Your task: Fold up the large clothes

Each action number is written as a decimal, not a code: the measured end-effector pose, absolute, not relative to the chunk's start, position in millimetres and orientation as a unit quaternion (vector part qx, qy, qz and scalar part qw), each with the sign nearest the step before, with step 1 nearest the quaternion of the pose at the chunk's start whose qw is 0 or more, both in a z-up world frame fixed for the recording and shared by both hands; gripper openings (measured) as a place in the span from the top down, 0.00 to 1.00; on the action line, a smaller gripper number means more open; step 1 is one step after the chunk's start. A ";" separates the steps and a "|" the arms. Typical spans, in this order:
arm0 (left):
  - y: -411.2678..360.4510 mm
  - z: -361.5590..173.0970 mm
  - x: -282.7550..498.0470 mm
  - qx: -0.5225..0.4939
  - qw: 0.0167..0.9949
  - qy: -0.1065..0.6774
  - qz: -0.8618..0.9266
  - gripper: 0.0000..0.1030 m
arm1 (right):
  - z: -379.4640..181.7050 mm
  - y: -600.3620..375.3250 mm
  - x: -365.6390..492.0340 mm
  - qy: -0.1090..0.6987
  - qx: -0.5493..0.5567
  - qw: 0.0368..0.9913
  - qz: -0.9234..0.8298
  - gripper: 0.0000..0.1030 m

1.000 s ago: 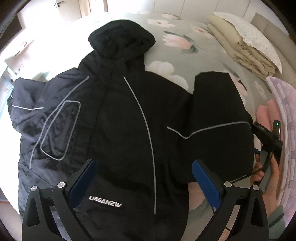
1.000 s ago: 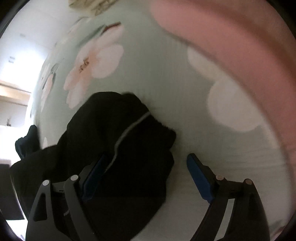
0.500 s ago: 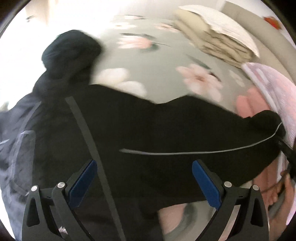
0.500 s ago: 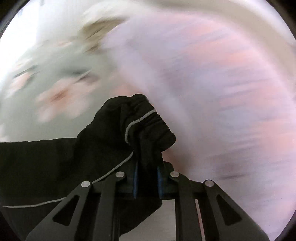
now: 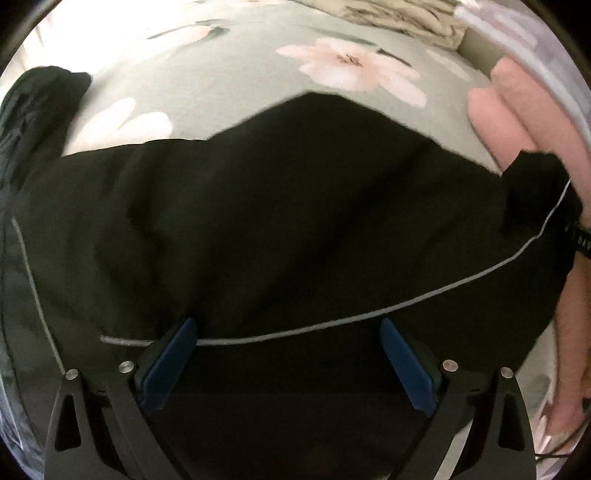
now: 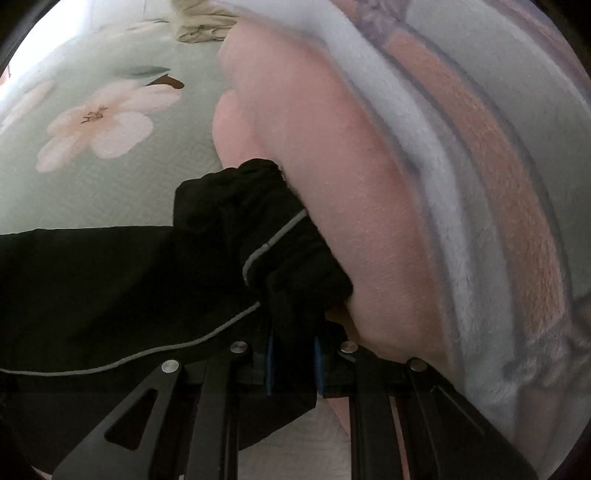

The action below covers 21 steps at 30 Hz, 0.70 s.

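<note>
Floral green bedspread (image 5: 221, 74) under a black jacket (image 5: 277, 221), its sleeve now drawn out sideways.

Since a second ago, when the jacket lay flat with its hood, pocket and logo in my left view and my right jaws stood wide beside the folded-in sleeve, that sleeve has been pulled out toward the right and stretched across the bed; my right gripper (image 6: 293, 354) now has its jaws clenched on the sleeve cuff (image 6: 291, 258), while my left gripper (image 5: 288, 358) has its jaws spread wide over the sleeve, grasping nothing. The jacket is black with a thin grey piping line (image 5: 369, 314) running along the sleeve. Its cuff presses against a pink blanket (image 6: 351, 184) and a striped fleece (image 6: 480, 166) on the right; a beige folded quilt (image 5: 406, 18) sits at the far edge, with open bedspread between.
</note>
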<state>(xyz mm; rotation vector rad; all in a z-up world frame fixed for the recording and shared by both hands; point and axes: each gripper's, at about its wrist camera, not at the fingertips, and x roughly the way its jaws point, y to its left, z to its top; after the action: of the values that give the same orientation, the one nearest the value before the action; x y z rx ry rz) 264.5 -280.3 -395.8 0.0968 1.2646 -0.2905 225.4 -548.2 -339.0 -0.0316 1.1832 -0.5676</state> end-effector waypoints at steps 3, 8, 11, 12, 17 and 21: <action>-263.2 -375.7 251.3 0.019 0.807 0.578 -0.122 0.05 | -324.9 -548.4 221.0 0.547 0.026 0.801 -0.241 0.83; -209.5 -339.4 209.0 -0.002 0.825 0.558 -0.085 0.05 | -289.1 -517.2 208.3 0.527 0.071 0.829 -0.175 0.83; -161.5 -324.6 186.5 -0.021 0.829 0.555 -0.060 0.05 | -266.8 -482.3 203.1 0.515 0.091 0.843 -0.131 0.83; -144.5 -319.7 178.2 -0.027 0.831 0.553 -0.050 0.05 | -259.2 -466.5 202.0 0.511 0.092 0.847 -0.115 0.83; -63.7 -299.1 155.4 -0.063 0.843 0.534 0.002 0.05 | -226.7 -368.4 199.2 0.499 0.067 0.863 -0.046 0.83; 5.6 -286.6 146.5 -0.096 0.845 0.525 0.024 0.05 | -209.3 -281.2 204.6 0.494 0.051 0.868 0.010 0.83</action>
<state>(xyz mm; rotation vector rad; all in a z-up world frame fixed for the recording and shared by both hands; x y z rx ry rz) 146.5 5.6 -286.6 -0.2019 1.1087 0.0516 204.6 -281.2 -209.3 0.1070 1.0337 0.0202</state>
